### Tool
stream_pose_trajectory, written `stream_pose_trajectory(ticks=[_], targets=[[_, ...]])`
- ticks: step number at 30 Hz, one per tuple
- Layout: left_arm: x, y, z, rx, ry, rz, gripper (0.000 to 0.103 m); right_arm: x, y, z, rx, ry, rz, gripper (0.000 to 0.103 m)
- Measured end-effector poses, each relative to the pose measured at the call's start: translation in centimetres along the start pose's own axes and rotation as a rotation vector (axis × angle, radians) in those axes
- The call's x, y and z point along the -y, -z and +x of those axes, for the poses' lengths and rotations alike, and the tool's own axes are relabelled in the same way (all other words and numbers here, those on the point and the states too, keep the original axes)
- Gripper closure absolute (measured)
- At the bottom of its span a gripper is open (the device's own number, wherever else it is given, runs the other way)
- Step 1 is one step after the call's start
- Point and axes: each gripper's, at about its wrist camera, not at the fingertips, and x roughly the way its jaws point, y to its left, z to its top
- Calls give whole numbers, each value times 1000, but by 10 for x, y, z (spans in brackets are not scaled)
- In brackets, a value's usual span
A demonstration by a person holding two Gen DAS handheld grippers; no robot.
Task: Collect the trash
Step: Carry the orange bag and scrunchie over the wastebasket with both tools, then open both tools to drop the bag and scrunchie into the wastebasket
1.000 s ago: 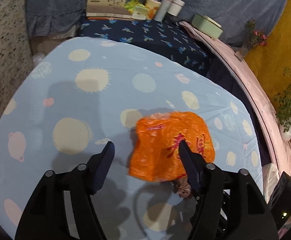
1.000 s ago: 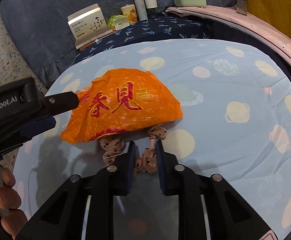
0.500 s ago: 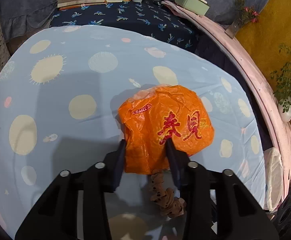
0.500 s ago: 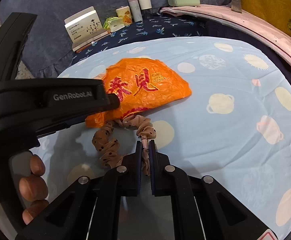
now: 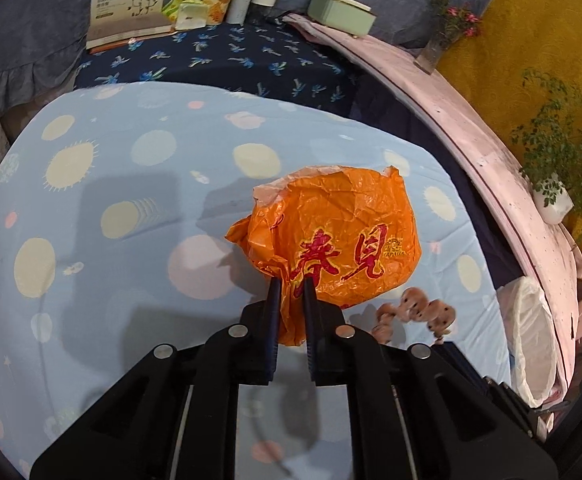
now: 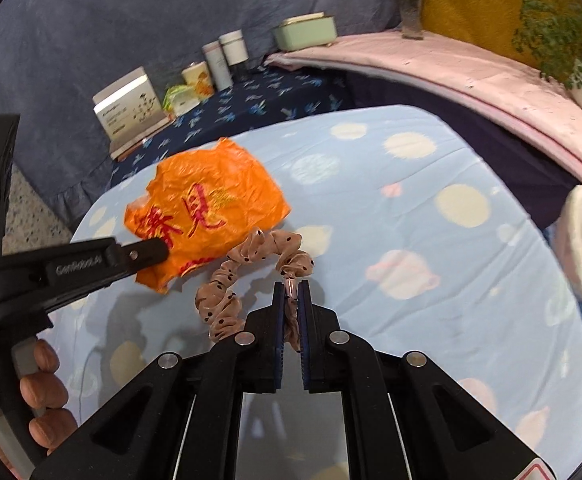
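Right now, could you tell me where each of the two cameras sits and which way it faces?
Left wrist: on the left gripper, angled down at the light blue bedspread; its jaws are closing on the orange plastic bag.
Right wrist: on the right gripper, angled down, shut on the tan dotted scrunchie; the person's left hand shows at lower left.
Shared: bag, scrunchie, bedspread, the white-lined bin and the boxes and jars at the far end.
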Motion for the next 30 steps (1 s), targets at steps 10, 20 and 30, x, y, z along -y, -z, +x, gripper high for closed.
stream_pose_trajectory(ticks=[10,20,30], targets=[[83,11,-3,-1,20,130,93,89,-13,-43,96,66,148,97],[194,36,11,-24,68,290,93,187,-7,-82,169,120,287,97],[294,75,36,-69,150,432,92,287,15,-118,215,220,439,97]])
